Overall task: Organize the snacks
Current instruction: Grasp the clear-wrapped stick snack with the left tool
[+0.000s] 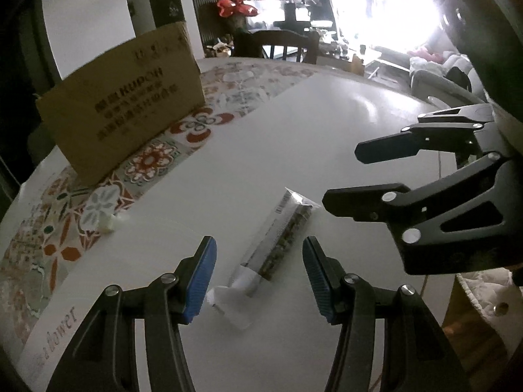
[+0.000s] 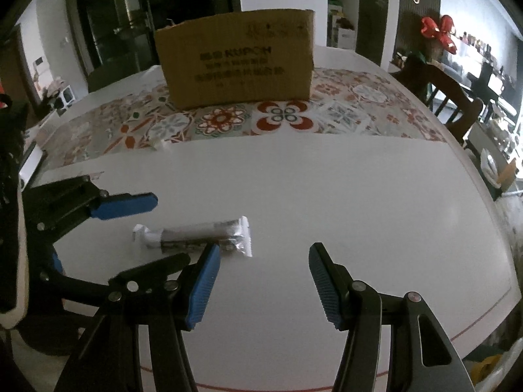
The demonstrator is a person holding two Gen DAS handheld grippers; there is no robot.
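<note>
Snack bar [image 1: 278, 235] looks light, crinkly, slippery; I'd pinch mid-body. Left gripper [image 1: 260, 274] and right gripper [image 2: 264, 281] half-open, empty; box [image 2: 235, 65] at twelve o'clock.

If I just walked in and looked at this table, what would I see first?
Probably the big cardboard box standing at the far side on the colourful flowery mat. Next, the lone snack packet lying flat on the white table, with the left tool open around its near end and the right tool open just beside it.
</note>
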